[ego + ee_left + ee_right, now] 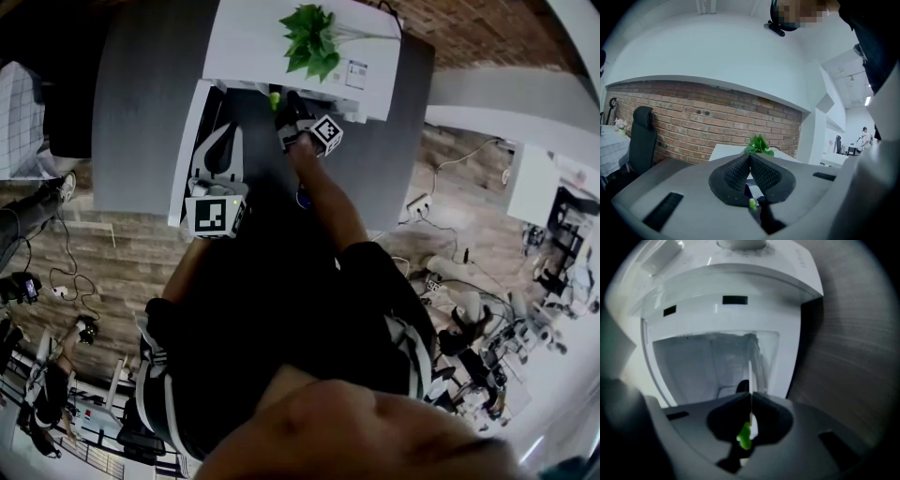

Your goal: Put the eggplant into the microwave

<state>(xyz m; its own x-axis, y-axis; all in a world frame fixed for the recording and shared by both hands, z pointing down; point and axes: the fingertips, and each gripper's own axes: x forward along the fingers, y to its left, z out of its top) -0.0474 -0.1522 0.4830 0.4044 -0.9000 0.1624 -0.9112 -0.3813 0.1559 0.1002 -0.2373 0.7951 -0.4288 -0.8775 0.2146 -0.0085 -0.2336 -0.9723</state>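
Eggplant (745, 436) pinched in right fingers (765, 412), clamped shut on green cap, at open mouth of microwave (740, 329). Cap up between pads, dark body hanging below; long axis near upright, as far as I can tell. Door (187, 155) swung out at left, left fingers (736, 176) pressed together just beside it. Plant (312, 37) on microwave roof. White cavity walls close either side; open grey worktop (141, 94) left of door. Brick wall (693, 126) behind.
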